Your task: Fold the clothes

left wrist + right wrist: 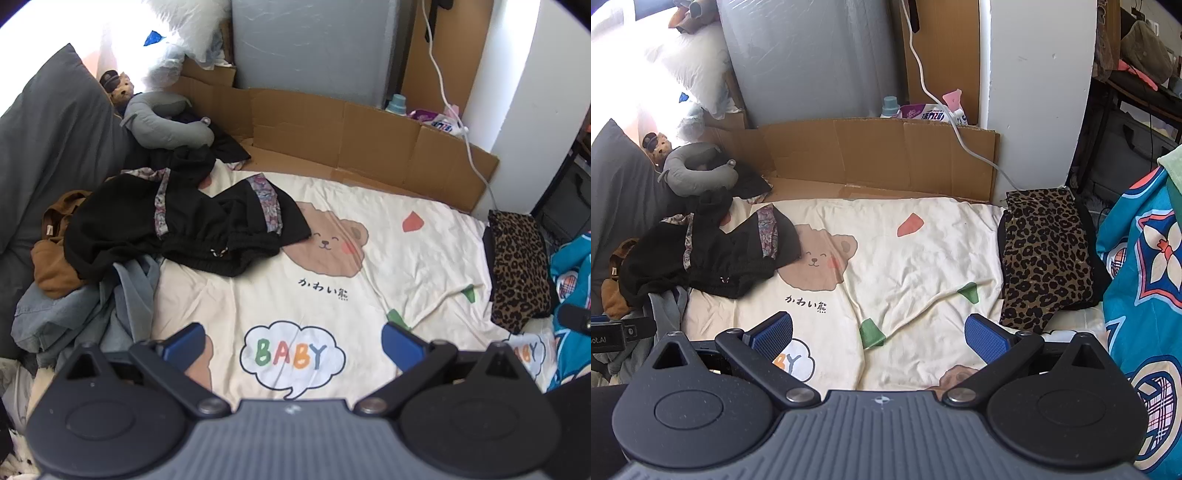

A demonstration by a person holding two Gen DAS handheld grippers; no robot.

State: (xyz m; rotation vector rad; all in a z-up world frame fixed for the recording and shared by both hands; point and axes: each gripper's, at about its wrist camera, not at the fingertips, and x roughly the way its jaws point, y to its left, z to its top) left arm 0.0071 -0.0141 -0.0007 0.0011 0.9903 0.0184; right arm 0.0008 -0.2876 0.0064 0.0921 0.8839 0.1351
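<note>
A heap of unfolded clothes lies at the left of the bed: a black garment with floral trim (192,229) (713,258) on top, a brown piece (55,266) and blue-grey denim (88,314) under it. A folded leopard-print garment (517,269) (1045,258) rests at the bed's right edge. My left gripper (293,341) hovers open over the cream bear-print sheet (332,295), with nothing between its blue pads. My right gripper (879,338) is open too, above the sheet (905,266), left of the leopard piece.
Flattened cardboard (351,136) lines the wall behind the bed. A white cable (945,122) hangs down over it. A grey neck pillow (166,118) and a dark pillow (48,147) sit at back left. Teal patterned fabric (1145,277) hangs at the right.
</note>
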